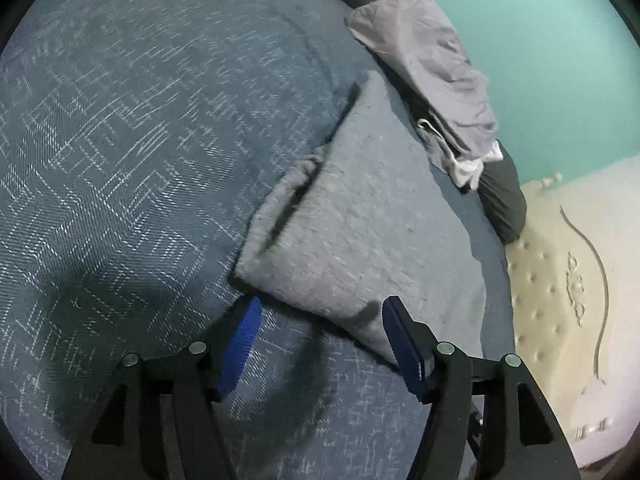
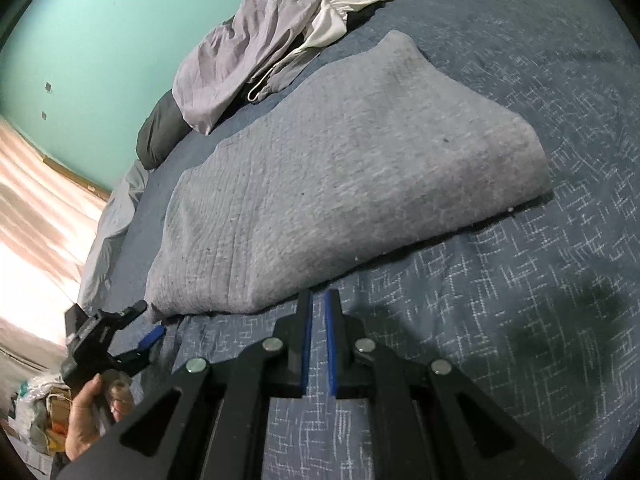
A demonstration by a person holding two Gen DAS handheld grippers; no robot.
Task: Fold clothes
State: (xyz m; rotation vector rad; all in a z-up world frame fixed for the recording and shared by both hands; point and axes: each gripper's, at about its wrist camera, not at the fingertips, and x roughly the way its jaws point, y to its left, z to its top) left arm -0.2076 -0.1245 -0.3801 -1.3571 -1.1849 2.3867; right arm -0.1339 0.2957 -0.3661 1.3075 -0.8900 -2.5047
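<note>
A folded grey knit cloth [image 1: 352,232] [image 2: 340,184] lies flat on the blue patterned bedspread [image 1: 120,160] [image 2: 500,320]. My left gripper [image 1: 320,316] is open, its blue pads [image 1: 400,340] standing either side of the cloth's near corner without pressing on it. The right wrist view shows the same left gripper [image 2: 146,326] at the cloth's left end, held by a hand [image 2: 92,412]. My right gripper [image 2: 319,308] is shut with nothing in it, just short of the cloth's near folded edge.
A heap of lavender and white clothes [image 1: 440,72] [image 2: 256,48] with a white hanger [image 2: 260,84] lies beyond the cloth, by a dark pillow [image 1: 504,200] [image 2: 160,132] and the teal wall [image 2: 100,40]. A cream tufted surface [image 1: 560,264] borders the bed.
</note>
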